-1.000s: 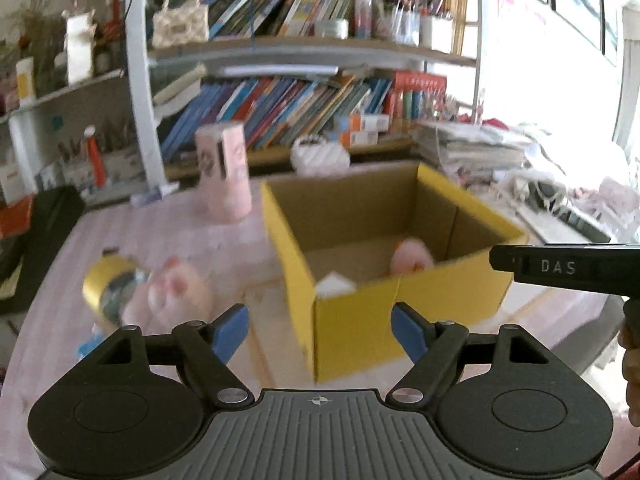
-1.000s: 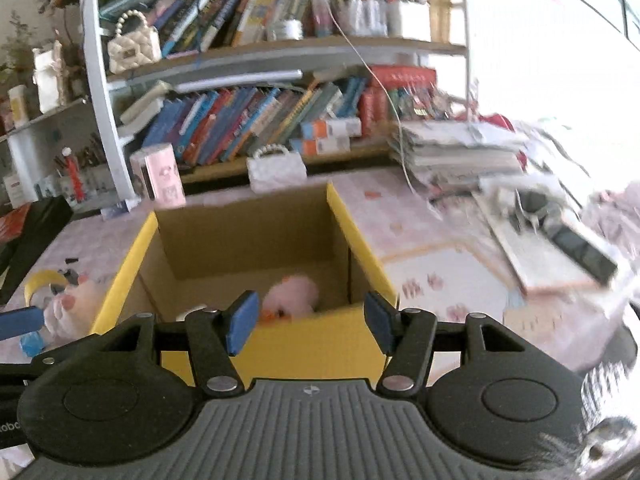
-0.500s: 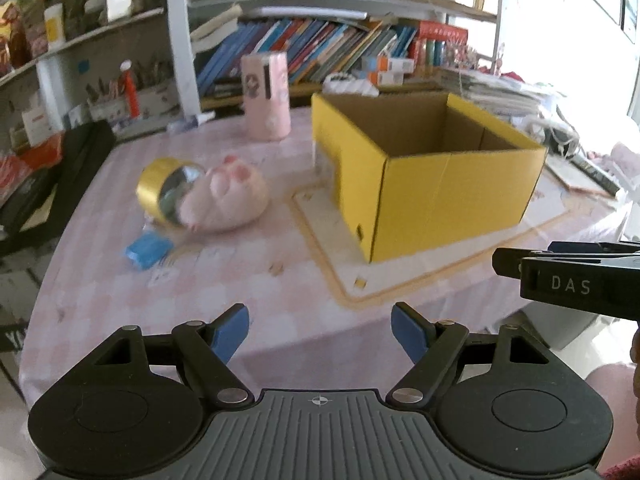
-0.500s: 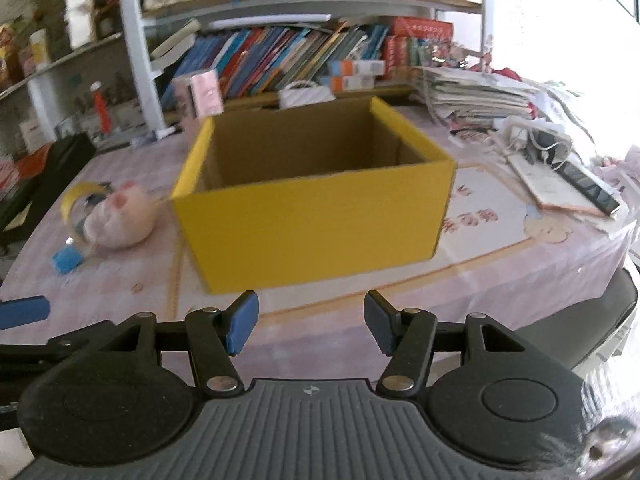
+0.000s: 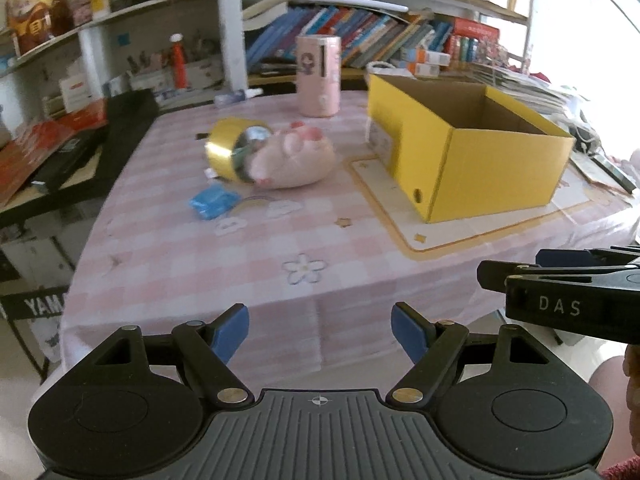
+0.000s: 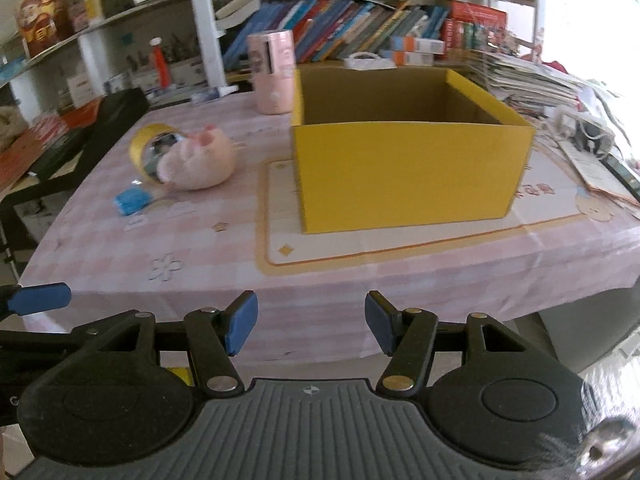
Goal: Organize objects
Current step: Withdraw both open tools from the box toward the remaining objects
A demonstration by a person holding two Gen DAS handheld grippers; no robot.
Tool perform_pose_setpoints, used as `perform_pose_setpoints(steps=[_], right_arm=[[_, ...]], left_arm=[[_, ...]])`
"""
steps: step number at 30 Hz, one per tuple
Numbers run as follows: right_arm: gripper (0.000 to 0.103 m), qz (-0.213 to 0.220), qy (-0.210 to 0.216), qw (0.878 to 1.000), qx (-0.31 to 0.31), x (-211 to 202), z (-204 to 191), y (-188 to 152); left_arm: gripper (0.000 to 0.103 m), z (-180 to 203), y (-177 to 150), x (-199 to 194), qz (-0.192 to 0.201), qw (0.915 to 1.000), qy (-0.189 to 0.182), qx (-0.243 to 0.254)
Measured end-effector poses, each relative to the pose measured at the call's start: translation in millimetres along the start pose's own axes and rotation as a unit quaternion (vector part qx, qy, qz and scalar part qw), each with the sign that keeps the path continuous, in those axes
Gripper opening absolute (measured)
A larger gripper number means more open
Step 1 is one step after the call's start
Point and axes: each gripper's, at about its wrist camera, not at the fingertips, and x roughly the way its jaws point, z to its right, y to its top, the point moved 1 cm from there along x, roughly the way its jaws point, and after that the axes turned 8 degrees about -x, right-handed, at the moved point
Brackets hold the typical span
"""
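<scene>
Tongs (image 6: 306,322) agape, yellow box (image 6: 404,172) (contents unseen)

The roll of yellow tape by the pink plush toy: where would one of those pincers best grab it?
Probably across the tape roll's band, from above. It stands on edge, its far side against the plush toy, so the top arc is free. The open left gripper is nearer that side.

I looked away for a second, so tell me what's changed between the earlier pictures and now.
Both grippers pulled back from over the yellow box toward the table's near edge: the left gripper and right gripper now hang in front of the table, so the box interior is out of sight. Nothing was grasped or released; both remain open and empty. The pig plush, tape roll, blue packet and pink canister have not moved.
</scene>
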Motion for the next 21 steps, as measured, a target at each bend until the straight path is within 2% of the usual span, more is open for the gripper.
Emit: perform_pose_setpoints(steps=[11,21], right_arm=[[0.06,0.005,0.048,0.998,-0.047,9.2,-50.6,15.3],[0.06,0.0,0.077,0.994,-0.072,37.1,-71.3,33.1]], left_arm=[[0.08,-46.4,-0.4,-13.3,0.013,0.9977,0.042,-0.051],[0.08,-69.6,12.6,1.5,0.017,0.9948,0.067,-0.076]])
